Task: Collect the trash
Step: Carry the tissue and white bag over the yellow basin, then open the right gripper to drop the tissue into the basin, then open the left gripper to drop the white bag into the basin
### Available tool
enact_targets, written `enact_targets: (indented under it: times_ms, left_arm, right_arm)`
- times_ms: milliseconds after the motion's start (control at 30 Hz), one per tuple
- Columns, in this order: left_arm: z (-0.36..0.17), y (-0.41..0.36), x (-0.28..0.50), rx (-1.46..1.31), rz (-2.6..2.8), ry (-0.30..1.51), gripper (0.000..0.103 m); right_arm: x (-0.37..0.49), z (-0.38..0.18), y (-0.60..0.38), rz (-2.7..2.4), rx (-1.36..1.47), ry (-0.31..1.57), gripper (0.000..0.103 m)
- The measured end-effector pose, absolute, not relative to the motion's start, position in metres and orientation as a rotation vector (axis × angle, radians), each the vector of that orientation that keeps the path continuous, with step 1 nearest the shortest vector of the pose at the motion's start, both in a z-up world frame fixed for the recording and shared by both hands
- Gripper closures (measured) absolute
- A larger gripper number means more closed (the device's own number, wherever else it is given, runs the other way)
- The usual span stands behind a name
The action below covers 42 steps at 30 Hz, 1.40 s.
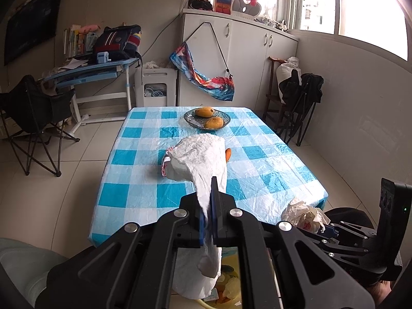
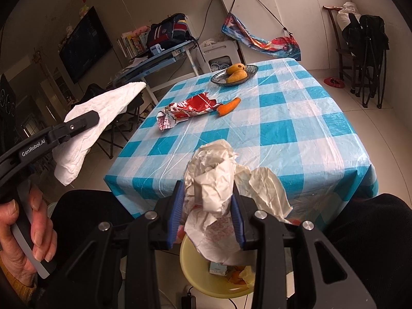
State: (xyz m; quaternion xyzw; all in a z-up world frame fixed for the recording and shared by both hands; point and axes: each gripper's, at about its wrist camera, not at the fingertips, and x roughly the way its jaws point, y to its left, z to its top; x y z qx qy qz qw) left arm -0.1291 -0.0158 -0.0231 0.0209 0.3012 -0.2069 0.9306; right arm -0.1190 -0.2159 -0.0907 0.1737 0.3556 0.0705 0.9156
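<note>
We are in a living room with a tiled floor, and in front of us stands a desk (image 2: 296, 118) with a blue and white checked cover. Below its near edge, on the floor, sits a yellow bin (image 2: 195, 273) with some scraps already inside.

The left hand-held gripper (image 1: 209, 221) is closed tight on a white paper towel (image 1: 198, 154), which hangs from its jaws. The right hand-held gripper (image 2: 207, 219) clamps a crumpled wad of paper (image 2: 216, 180) between its blue pads (image 2: 176, 213), directly above the bin.

We judge that the step in hand is the drop: both pieces of trash are lifted off the desk and carried to the bin. The next move calls for opening the right jaws while the wad is over the bin mouth, then bringing the towel over the same opening, because the towel hangs more at 9 o'clock, beside the bin in the right wrist view.

On the desk we count one torn red wrapper (image 2: 185, 110) near the middle and one piece of carrot (image 2: 228, 106) touching its end at 3 o'clock. At 12 o'clock stands one glass dish (image 2: 251, 70) with two mangoes (image 2: 235, 72). So two pieces seem to remain to collect.
</note>
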Motion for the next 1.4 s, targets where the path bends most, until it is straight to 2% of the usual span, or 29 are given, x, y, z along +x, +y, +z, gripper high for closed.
enact_targets:
  times_ms: [500, 967, 1067, 1400]
  left_arm:
    - [-0.027, -0.010, -0.153, 0.021, -0.430, 0.626, 0.099]
    - [-0.029, -0.006, -0.156, 0.013, -0.432, 0.629, 0.099]
    - [-0.029, -0.005, -0.156, 0.014, -0.432, 0.629, 0.099]
    - [-0.039, -0.014, -0.163, 0.017, -0.439, 0.643, 0.099]
  right_arm:
    - [-0.118, -0.104, -0.203, 0.130, 0.317, 0.820, 0.067]
    - [-0.122, -0.105, -0.204, 0.099, 0.317, 0.827, 0.059]
    - [-0.123, -0.104, -0.205, 0.093, 0.321, 0.821, 0.055]
    - [-0.131, -0.092, -0.217, 0.059, 0.367, 0.725, 0.048]
